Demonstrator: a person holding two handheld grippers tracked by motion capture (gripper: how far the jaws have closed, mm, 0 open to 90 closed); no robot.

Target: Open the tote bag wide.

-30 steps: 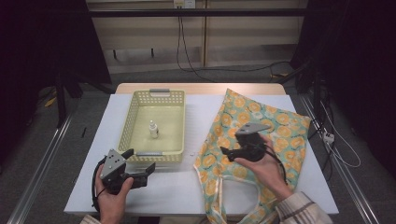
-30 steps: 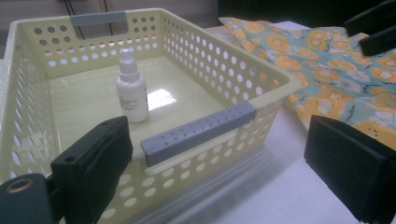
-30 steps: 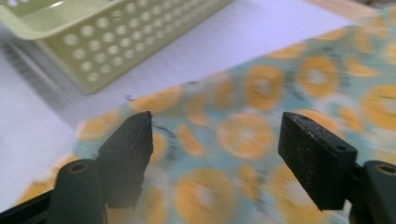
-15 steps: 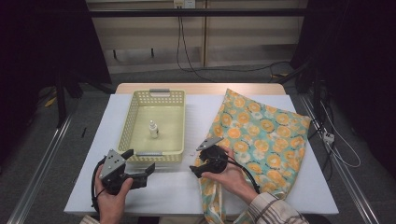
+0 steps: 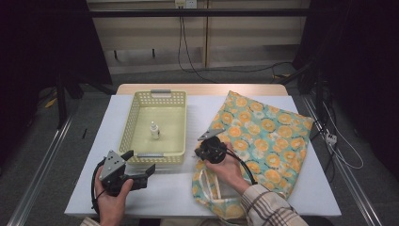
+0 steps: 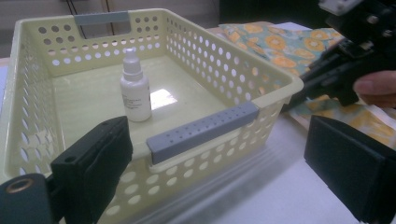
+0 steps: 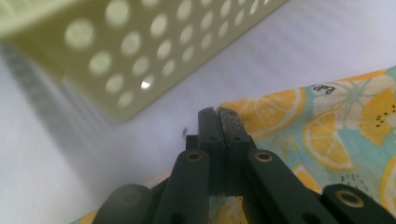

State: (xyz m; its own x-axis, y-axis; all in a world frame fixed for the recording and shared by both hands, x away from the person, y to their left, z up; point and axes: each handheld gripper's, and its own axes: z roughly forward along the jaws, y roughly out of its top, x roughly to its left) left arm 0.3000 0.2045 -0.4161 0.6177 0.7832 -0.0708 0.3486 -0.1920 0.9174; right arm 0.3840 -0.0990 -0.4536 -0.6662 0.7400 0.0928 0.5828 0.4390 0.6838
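A pale yellow perforated basket (image 5: 128,123) (image 6: 280,91) (image 7: 140,56) holds a small white spray bottle (image 5: 154,130) (image 6: 134,93) standing upright. To its right lies a flat fabric bag (image 5: 270,134) (image 6: 280,44) (image 7: 345,121) printed with orange slices. My right gripper (image 5: 200,154) (image 6: 299,95) (image 7: 218,114) has just closed its jaws; they press together on the bag's left edge, with fabric under the tips. My left gripper (image 5: 139,161) (image 6: 219,154) rests open on the table before the basket's near wall, nothing between its jaws.
The white table (image 5: 169,188) ends close behind my hands. The bag's handles (image 5: 211,188) lie near the front edge under my right forearm. The basket has grey grips (image 6: 201,130) on its short sides. Cables (image 5: 188,52) run across the floor beyond the table.
My right gripper has moved left and down from the middle of the bag to its left edge, and its jaws have gone from open to shut. The left gripper has stayed put.
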